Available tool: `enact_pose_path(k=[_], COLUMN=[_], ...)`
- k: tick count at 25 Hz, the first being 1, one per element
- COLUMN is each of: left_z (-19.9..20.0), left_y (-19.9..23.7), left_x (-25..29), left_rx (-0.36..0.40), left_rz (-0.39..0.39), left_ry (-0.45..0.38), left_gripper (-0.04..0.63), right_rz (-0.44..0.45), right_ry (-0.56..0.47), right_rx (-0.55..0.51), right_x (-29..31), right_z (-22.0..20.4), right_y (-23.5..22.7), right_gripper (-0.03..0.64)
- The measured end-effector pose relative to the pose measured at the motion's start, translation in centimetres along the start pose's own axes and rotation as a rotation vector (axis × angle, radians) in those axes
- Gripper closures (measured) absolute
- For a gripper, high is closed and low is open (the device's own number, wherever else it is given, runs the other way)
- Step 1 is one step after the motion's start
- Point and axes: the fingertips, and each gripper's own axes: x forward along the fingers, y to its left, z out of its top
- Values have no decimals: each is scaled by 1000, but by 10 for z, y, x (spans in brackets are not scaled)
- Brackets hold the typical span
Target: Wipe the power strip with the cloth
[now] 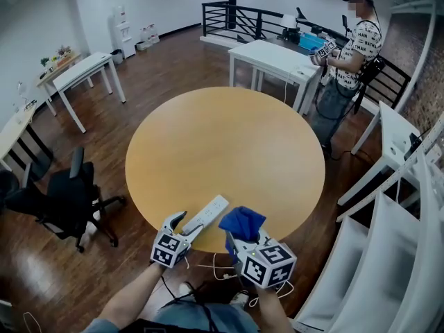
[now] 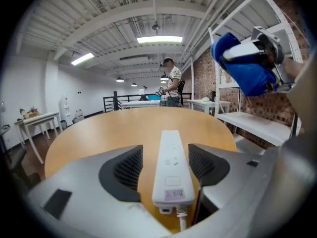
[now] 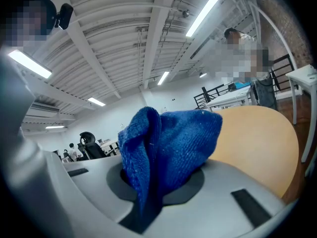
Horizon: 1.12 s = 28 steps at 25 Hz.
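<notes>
A white power strip [image 1: 207, 214] lies near the front edge of the round wooden table [image 1: 229, 151], its cable running off that edge. My left gripper [image 1: 186, 225] stands open around the strip's near end; in the left gripper view the power strip [image 2: 168, 167] lies between the dark pads [image 2: 126, 170] with bare wood showing at its left side. My right gripper [image 1: 237, 240] hangs just right of the strip, shut on a bunched blue cloth [image 1: 243, 222]. The cloth [image 3: 173, 138] fills the right gripper view, and the same blue cloth [image 2: 245, 68] shows at the upper right of the left gripper view.
A person [image 1: 350, 40] stands by a white desk [image 1: 274, 57] beyond the table's far right. A black office chair [image 1: 66, 200] is on the floor at left, white tables [image 1: 80, 71] farther back. White shelving [image 1: 388, 255] stands close on the right.
</notes>
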Motion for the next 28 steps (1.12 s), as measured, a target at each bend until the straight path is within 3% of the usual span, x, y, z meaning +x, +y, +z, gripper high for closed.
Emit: enact_pose_path(k=[2,6,13,21,28], left_z=[26,84,162,194,214], left_y=[4,1,-16,-31,-43], left_x=[-8,-35,-81,-104,-111], left_rx=[-4,3,-7,48,61], left_rz=[14,7,-33,-52,-80], left_ry=[-76,-245,-455,-511,-521], left_gripper=[294,434,568,588,588], right_rz=[4,26,76,89,80], right_ry=[-5,-26,-120,-252,-331], right_rx=[-8,-42,-209,-332,-344], right_x=[1,3,4,1,-7], right_z=[1,6,24,47,67], right_y=[1,9,27,41,45], right_gripper=[561,561,561,561,561])
